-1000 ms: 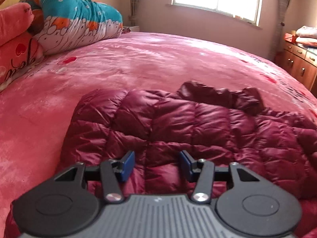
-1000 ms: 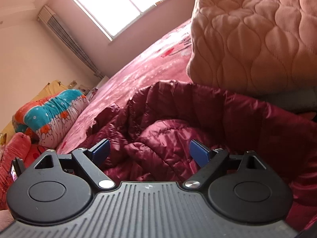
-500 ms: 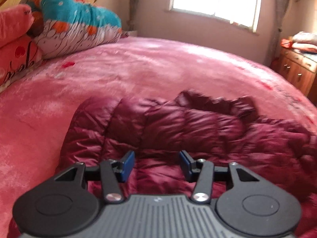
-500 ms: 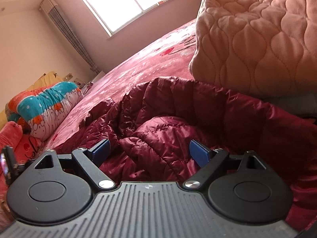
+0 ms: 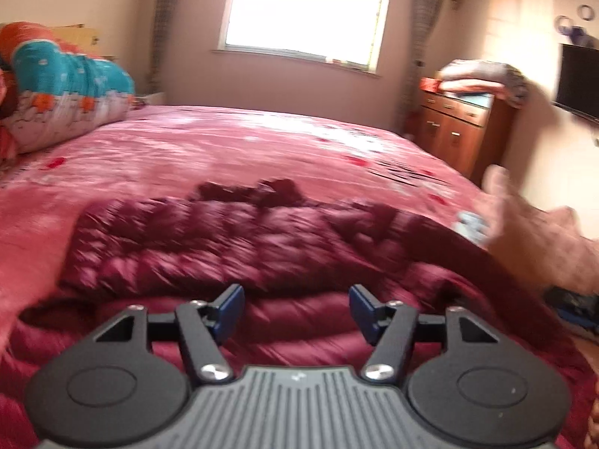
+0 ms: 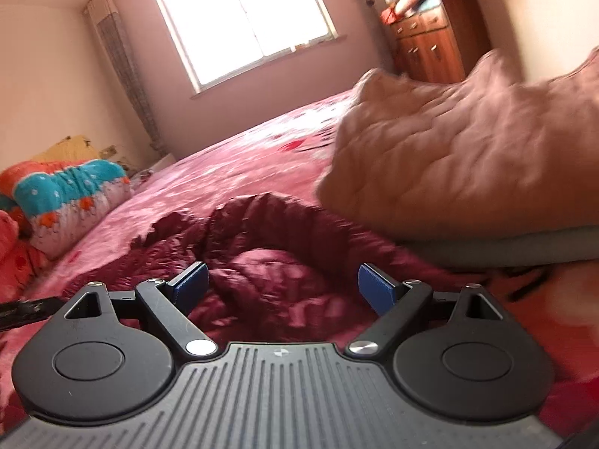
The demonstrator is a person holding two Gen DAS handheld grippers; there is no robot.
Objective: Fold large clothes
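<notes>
Both cameras have tilted up since 0.5 s ago; the left gripper [image 5: 294, 308] and right gripper [image 6: 282, 286] gape wide and empty over the jacket [image 5: 232, 232], partly folded just ahead, final folds left.

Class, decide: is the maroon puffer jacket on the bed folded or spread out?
Partly folded: the jacket shows one layer doubled over another, its far side still bunched.

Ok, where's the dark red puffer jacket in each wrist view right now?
Left wrist: the jacket spreads across the lower middle, ahead of the open left gripper.
Right wrist: the jacket lies bunched at centre, ahead of the open right gripper.
Shared landmark: the window, top centre in both.
</notes>
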